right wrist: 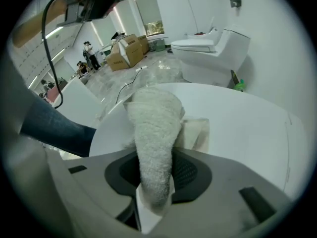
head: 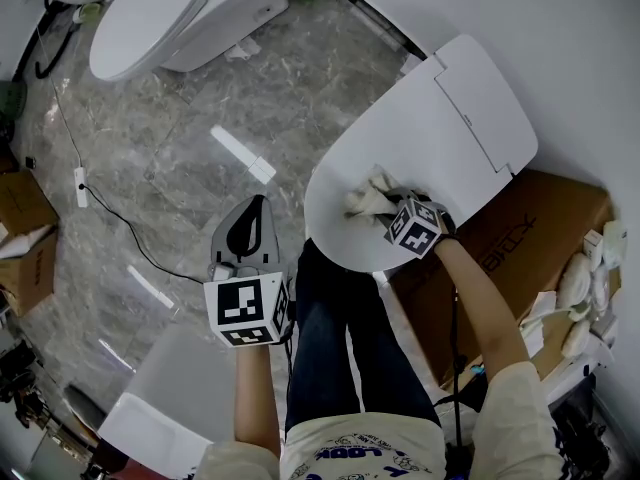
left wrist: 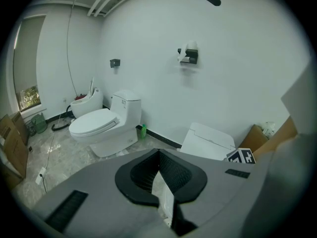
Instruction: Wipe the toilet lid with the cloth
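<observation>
Between R gripper (right wrist: 157,177) fingers (right wrist: 194,175), cloth (right wrist: 154,133) clamped, draped fwd onto toilet lid (right wrist: 237,128)

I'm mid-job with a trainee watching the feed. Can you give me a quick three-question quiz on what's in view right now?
1. True or false: the left gripper holds the cloth.
2. The cloth lies on: A) the floor, B) the toilet lid, C) the far toilet's seat.
3. Fill in: the brown thing beside the lid is a cardboard ___.
Key: 1 false, the right gripper is shut on it; 2 B; 3 box.
</observation>
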